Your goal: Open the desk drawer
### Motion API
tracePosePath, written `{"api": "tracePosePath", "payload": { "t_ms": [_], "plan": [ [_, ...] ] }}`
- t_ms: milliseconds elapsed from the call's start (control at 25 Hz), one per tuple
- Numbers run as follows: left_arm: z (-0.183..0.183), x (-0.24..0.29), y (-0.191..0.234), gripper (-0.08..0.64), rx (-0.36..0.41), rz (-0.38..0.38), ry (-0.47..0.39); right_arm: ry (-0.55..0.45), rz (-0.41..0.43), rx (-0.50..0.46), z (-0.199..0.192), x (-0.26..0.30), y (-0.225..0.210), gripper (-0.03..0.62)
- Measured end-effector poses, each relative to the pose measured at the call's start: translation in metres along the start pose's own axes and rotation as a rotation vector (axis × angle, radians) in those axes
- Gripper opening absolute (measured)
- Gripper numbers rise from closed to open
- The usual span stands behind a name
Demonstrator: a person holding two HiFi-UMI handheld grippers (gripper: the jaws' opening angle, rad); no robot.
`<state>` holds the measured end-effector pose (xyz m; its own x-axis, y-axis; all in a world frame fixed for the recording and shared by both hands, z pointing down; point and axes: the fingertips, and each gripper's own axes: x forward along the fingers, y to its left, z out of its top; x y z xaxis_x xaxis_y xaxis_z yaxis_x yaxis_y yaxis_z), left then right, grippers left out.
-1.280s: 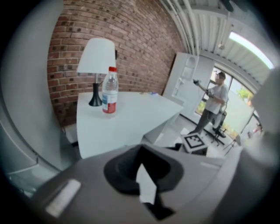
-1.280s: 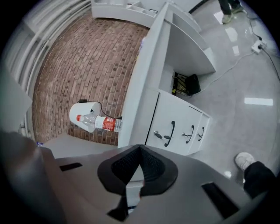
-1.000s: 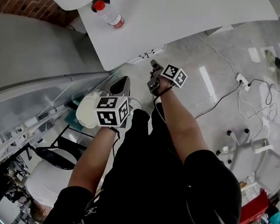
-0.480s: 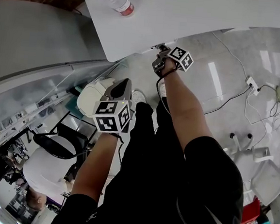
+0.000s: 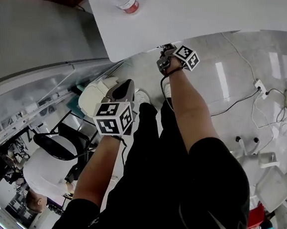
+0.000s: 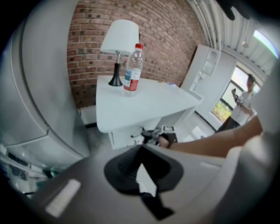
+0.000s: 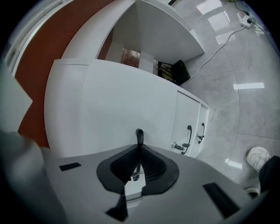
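Observation:
The white desk [image 5: 202, 17] fills the top of the head view. My right gripper [image 5: 163, 56] reaches under its front edge. In the right gripper view the white drawer front [image 7: 109, 113] is close ahead, and its thin black handle [image 7: 139, 134] sticks up from between the jaws. The right gripper [image 7: 139, 148] looks shut on that handle. My left gripper [image 5: 123, 90] hangs back in the air by my left leg, shut with nothing in it. The left gripper view shows the desk [image 6: 144, 105] and the right gripper [image 6: 151, 134] at the drawer from the side.
A water bottle [image 5: 124, 0] with a red cap stands on the desk beside a white lamp [image 6: 119, 43]. Two more black door handles [image 7: 189, 133] sit to the right of the drawer. Cables and a power strip [image 5: 259, 87] lie on the floor. A black chair [image 5: 56, 146] stands at the left.
My right gripper has moved forward from open floor to the desk's front edge and stays there. The left gripper has dropped back slightly.

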<state>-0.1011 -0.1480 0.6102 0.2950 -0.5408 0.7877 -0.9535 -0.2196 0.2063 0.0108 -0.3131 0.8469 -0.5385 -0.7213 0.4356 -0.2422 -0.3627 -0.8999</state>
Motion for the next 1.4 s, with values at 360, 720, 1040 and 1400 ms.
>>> {"api": "tracePosePath", "payload": {
  "t_ms": [360, 720, 1040, 1400],
  "plan": [
    [0.003, 0.002, -0.010, -0.002, 0.035, -0.032, 0.007, 0.033, 0.003, -0.007, -0.016, -0.026, -0.012, 0.015],
    [0.000, 0.008, -0.014, -0.002, 0.028, -0.059, 0.013, 0.052, -0.015, -0.005, -0.030, -0.067, -0.035, 0.015],
    [0.001, 0.012, -0.021, -0.002, 0.042, -0.082, 0.018, 0.056, -0.019, -0.004, -0.034, -0.087, -0.046, 0.015],
    [0.004, 0.013, -0.015, -0.002, 0.037, -0.079, 0.020, 0.064, -0.030, -0.015, -0.033, -0.087, -0.045, 0.015]
  ]
}}
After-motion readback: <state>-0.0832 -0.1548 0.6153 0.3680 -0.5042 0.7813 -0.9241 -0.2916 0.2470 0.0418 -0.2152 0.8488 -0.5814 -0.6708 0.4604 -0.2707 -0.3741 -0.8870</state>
